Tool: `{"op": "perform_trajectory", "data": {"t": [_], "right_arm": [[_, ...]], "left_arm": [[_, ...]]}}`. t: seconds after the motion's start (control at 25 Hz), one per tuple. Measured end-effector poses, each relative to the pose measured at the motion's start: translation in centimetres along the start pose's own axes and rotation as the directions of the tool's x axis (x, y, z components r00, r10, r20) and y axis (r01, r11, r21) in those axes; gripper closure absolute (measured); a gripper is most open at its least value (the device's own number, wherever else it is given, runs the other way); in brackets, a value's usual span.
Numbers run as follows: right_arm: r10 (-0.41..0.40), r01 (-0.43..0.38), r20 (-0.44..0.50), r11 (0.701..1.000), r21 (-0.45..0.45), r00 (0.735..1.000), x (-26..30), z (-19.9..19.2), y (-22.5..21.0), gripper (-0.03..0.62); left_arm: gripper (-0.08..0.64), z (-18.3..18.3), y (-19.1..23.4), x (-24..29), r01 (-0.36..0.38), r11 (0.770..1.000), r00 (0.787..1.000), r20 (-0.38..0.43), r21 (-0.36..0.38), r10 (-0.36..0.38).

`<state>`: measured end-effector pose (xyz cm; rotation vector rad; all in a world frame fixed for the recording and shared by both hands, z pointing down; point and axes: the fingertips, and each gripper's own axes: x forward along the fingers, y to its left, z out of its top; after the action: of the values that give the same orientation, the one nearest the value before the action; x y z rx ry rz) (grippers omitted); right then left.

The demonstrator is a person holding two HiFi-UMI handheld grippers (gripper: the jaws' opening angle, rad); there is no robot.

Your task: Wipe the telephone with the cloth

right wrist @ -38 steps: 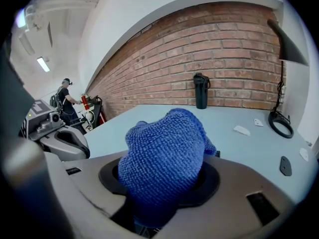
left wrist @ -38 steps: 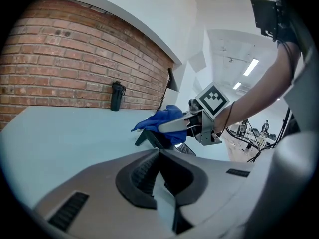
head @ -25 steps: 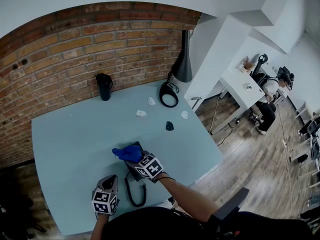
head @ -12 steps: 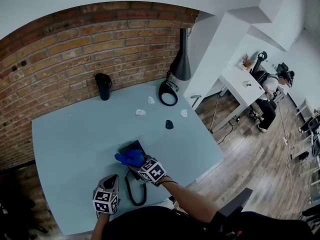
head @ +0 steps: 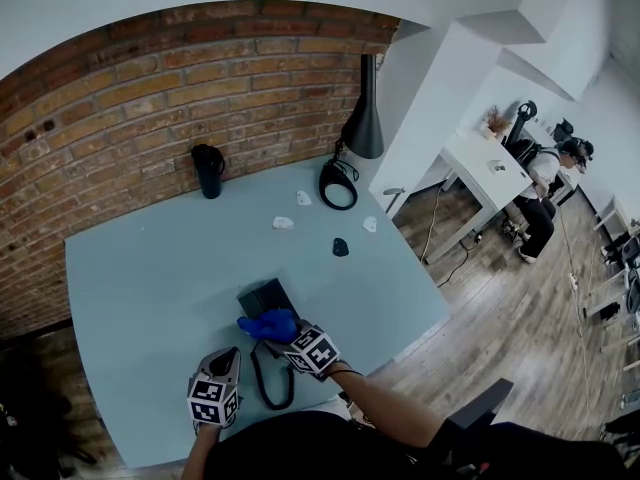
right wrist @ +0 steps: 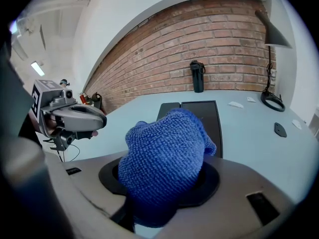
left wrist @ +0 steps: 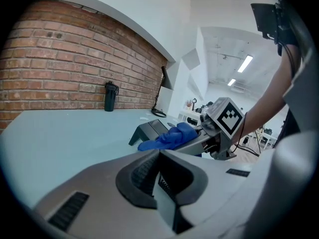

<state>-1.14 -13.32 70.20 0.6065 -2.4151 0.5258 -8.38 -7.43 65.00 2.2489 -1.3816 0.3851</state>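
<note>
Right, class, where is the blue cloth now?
In the head view, the blue cloth is bunched in the jaws of the right gripper, at the near edge of the telephone, lower centre.

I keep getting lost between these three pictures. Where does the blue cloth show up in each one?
Head view: the blue cloth is low and centre, at the near edge of the dark telephone.
Left gripper view: it is just right of centre.
Right gripper view: it looks large at bottom centre, clamped between the jaws.
Shared landmark: the black bottle by the brick wall stands in all three views.
</note>
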Motion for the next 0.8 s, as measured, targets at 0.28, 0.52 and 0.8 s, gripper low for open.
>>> {"op": "perform_trajectory", "data": {"t": [0.28,0.52,0.8], "right_arm": [[0.012,-0.012,-0.017,1.0,0.029,1.0,-1.1,-2.5,0.8,0.377],[0.031,-0.029,-0.043,0.999,0.043,0.999,-1.7,-4.9,1.3,0.377],[0.055,-0.048,-0.059,0.992,0.12,0.997,-2.7,-4.4,1.1,0.372]], "left_arm": [[0.551,-0.1,-0.2,0.1,0.005,1.0,1.0,-0.006,0.002,-0.005],[0.551,-0.2,-0.1,0.1,-0.004,1.0,1.0,-0.003,-0.001,0.004],[0.551,0.3,-0.6,0.2,0.011,1.0,1.0,-0.009,0.01,-0.011]]}}
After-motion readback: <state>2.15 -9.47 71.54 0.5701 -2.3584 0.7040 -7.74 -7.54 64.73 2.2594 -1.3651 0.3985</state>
